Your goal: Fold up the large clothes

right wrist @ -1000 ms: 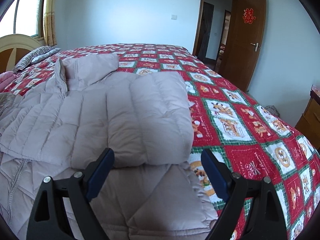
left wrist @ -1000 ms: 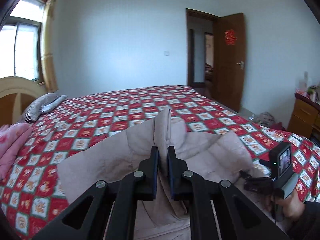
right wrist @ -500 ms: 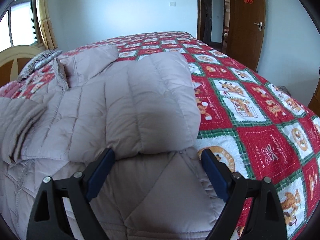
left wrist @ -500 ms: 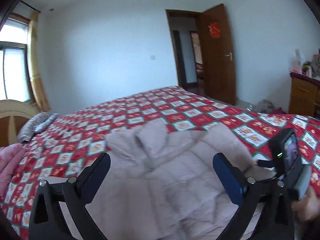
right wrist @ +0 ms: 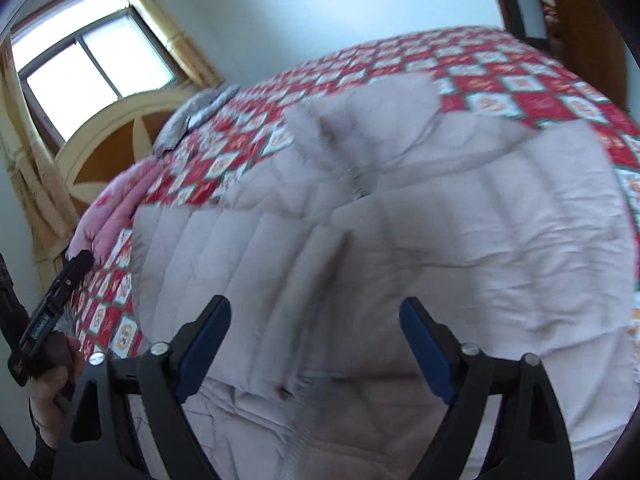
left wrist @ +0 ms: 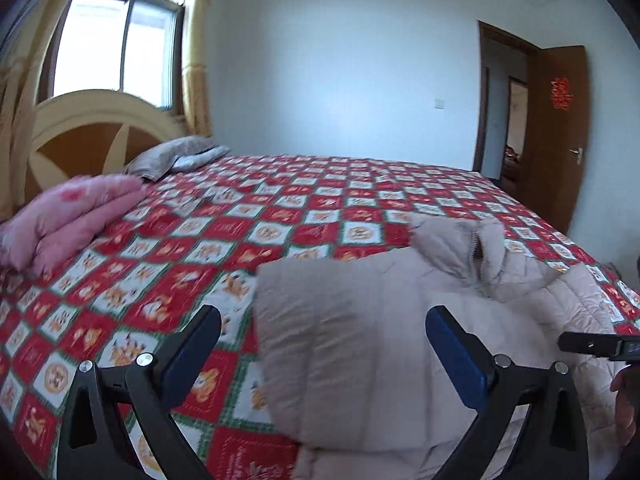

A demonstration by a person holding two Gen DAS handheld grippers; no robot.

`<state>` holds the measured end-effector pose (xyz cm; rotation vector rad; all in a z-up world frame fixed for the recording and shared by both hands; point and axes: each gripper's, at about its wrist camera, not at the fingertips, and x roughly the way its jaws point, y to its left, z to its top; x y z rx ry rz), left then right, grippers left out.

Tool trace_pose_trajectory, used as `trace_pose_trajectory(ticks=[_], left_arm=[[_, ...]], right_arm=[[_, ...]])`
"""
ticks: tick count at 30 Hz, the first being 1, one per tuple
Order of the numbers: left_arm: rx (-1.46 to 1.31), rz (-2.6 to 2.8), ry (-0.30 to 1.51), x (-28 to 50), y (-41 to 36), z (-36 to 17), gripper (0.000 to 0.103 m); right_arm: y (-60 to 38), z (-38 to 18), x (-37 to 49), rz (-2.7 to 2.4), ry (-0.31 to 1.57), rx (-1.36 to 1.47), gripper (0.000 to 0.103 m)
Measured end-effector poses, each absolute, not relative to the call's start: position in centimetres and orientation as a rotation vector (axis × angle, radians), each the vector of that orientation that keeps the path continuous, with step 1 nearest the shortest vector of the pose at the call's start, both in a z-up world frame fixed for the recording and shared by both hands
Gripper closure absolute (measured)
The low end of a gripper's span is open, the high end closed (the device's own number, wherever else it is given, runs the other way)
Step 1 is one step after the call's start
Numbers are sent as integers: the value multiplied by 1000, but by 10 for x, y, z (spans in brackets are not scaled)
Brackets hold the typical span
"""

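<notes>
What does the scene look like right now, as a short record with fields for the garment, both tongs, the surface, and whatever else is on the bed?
garment: beige puffer jacket, lying flat on the bed, both sleeves folded across the front, collar toward the headboard
left tongs: open, holding nothing, above the jacket's folded sleeve
right tongs: open, holding nothing, above the jacket's lower half
surface: bed with red patchwork bedspread
other items: pink folded blanket and grey pillow near the headboard
</notes>
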<state>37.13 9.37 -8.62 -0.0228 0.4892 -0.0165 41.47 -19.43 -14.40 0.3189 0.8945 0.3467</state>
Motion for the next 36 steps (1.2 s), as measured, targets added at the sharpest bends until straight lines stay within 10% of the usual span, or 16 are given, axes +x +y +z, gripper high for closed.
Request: trace_pose_trajectory(ticks=[4,8,18,21,36], left_arm=[[-37,30,510,369,117,-92,1],[-76,51,508,367,140,-93,1],[-104,8,554,390,119,-99,1],[-79,-15,577,401,100,-100,1],[158,-109,694,483,-1,-151,1]], right_arm=[[-163,-162,429,397,997,286,88],[-159,-128,399,349,870,152,94],[-223,-137,397,59,900,21,87],[-234,-153,396,-8,906,3,42],[-198,-156,440,81,879,71,42]])
